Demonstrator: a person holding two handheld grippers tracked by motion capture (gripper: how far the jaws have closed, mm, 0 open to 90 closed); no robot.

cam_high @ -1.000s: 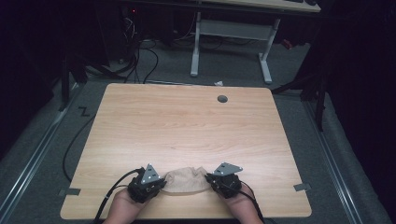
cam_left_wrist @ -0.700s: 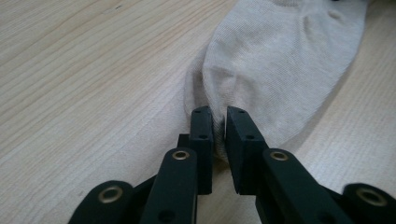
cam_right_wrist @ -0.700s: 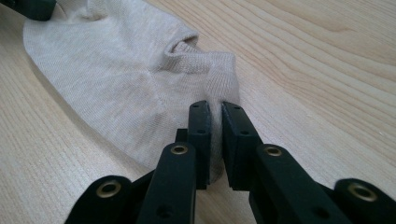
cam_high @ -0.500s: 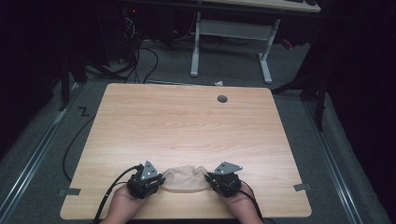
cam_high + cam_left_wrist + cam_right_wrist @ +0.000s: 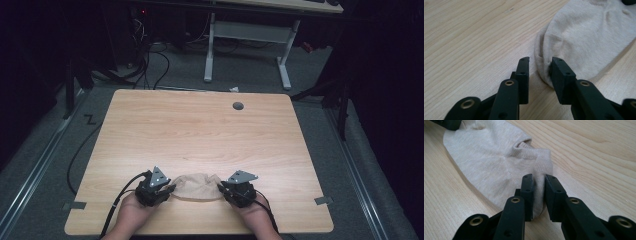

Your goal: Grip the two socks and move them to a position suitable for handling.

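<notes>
A beige sock [image 5: 197, 186] lies flat on the wooden table [image 5: 200, 135] near its front edge, between my two grippers. My left gripper [image 5: 169, 189] is at the sock's left end. In the left gripper view its jaws [image 5: 539, 67] stand apart around the sock's [image 5: 586, 37] rounded edge, and only the right-hand jaw touches the fabric. My right gripper [image 5: 222, 189] is at the sock's other end. In the right gripper view it [image 5: 539, 182] is shut on a fold of the sock [image 5: 494, 157] near the cuff.
A grey grommet hole [image 5: 238, 106] sits in the table's far right part. Bits of tape [image 5: 324, 201] [image 5: 74, 205] stick out at the front corners. Beyond the table stand a white-legged desk [image 5: 210, 50] and floor cables [image 5: 150, 60].
The sock has settled a little flatter between the grippers. Both hands have stayed almost where they were.
</notes>
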